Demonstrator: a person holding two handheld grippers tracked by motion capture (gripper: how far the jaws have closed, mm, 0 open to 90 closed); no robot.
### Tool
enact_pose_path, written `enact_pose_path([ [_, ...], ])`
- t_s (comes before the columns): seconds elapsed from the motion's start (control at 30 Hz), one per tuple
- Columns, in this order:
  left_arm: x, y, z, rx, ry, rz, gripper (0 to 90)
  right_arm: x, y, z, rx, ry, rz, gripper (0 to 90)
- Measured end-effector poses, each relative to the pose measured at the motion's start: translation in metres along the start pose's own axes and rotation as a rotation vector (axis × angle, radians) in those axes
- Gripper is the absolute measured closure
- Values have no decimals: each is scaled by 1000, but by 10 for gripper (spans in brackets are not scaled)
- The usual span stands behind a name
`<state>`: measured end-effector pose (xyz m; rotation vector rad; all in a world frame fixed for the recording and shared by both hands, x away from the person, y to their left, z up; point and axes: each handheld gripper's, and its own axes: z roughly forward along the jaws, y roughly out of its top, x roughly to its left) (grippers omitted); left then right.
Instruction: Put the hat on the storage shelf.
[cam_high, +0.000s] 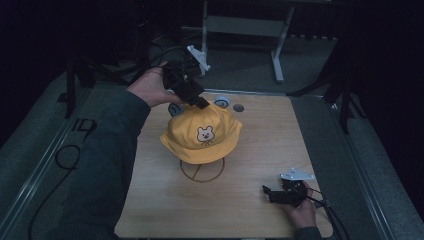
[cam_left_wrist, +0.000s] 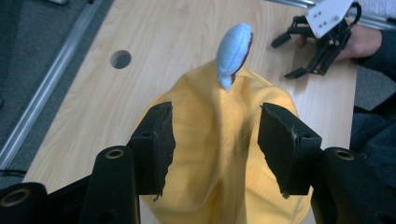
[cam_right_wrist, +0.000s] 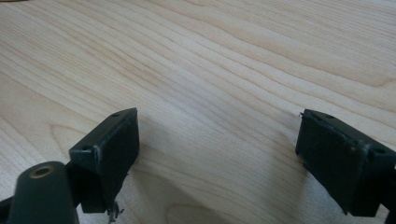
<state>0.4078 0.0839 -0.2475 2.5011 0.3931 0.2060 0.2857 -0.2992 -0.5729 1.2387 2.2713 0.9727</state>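
A yellow hat (cam_high: 201, 135) with blue ears sits on a wire stand (cam_high: 202, 170) at the middle of the wooden table (cam_high: 155, 200). The left gripper (cam_left_wrist: 215, 140) hovers over its crown, jaws spread either side of the fabric, not gripping. The right gripper (cam_high: 272, 192) rests low near the table's right front, jaws wide and empty.

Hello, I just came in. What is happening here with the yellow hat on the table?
A person works at a wooden table with a gripper in each hand. The left gripper is over the top of a yellow hat with blue ears, which sits on a wire stand. Its jaws are open on either side of the fabric, not pinching it. The right gripper rests open near the table's front right, holding nothing.
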Motion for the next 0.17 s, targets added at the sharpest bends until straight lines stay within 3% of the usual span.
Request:
enact_pose_path([
  [0.17, 5, -9, -17, -62, 44, -32, 451, 0, 0, 0, -1, 0, -2, 134],
])
